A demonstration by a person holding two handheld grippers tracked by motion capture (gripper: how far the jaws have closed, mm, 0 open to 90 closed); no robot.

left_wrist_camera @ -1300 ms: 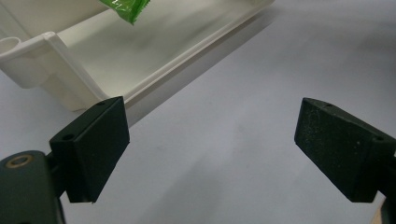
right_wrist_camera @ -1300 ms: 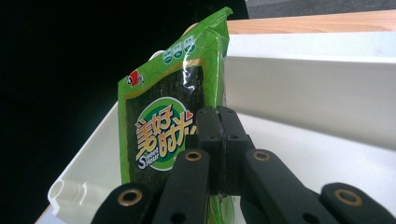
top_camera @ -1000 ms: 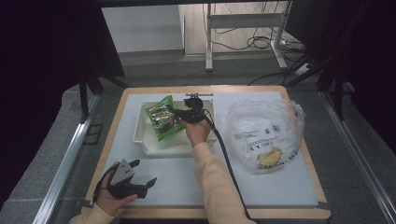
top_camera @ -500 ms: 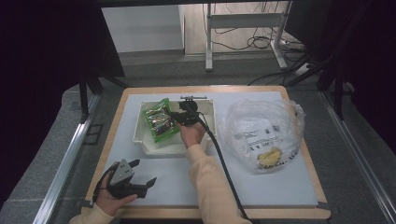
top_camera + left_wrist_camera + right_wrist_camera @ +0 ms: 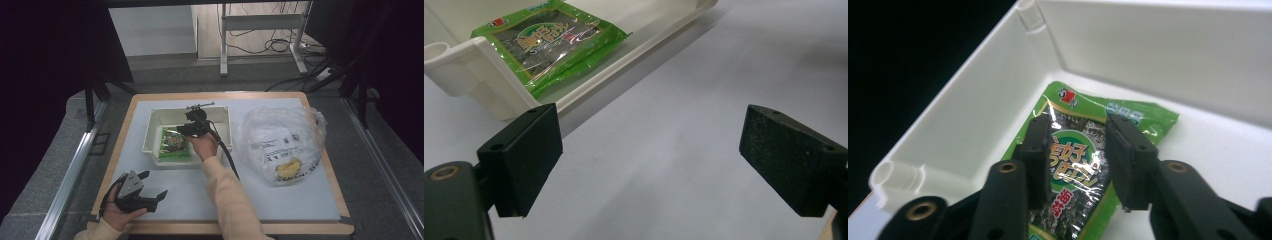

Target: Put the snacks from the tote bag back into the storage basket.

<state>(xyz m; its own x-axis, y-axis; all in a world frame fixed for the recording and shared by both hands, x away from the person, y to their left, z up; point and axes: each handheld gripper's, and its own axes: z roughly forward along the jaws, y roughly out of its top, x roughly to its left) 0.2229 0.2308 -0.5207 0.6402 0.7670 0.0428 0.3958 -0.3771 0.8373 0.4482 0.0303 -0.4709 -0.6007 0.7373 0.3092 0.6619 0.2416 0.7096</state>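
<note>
Seaweed in a green packet [image 5: 175,143] is seen lying flat on the floor of the white tray [image 5: 222,131], in its left half, with the tray standing on the desk [image 5: 300,200] to the left of a crumpled clear plastic bag [image 5: 280,142]. The right gripper [image 5: 186,129] is held over the tray by the person's right hand [image 5: 205,146], its jaws pointing leftwards toward the packet. In the right gripper view the packet [image 5: 1083,165] is seen directly below and ahead of the right gripper [image 5: 1078,160]; the jaws are parted by a narrow gap, nothing is pinched between them, and whether they touch the film cannot be told. The packet's long axis is seen running from the near wall of the tray toward the far wall, so that its printed face is straddled across its width by the two jaws. The left gripper [image 5: 147,190] is rested near the front left corner of the desk, well apart from the tray, with its jaws spread wide and empty; in the left gripper view the packet [image 5: 549,40] is seen beyond them. The right gripper is therefore judged far the nearer, and a short descent onto the packet is what any grasp would turn on.
</note>
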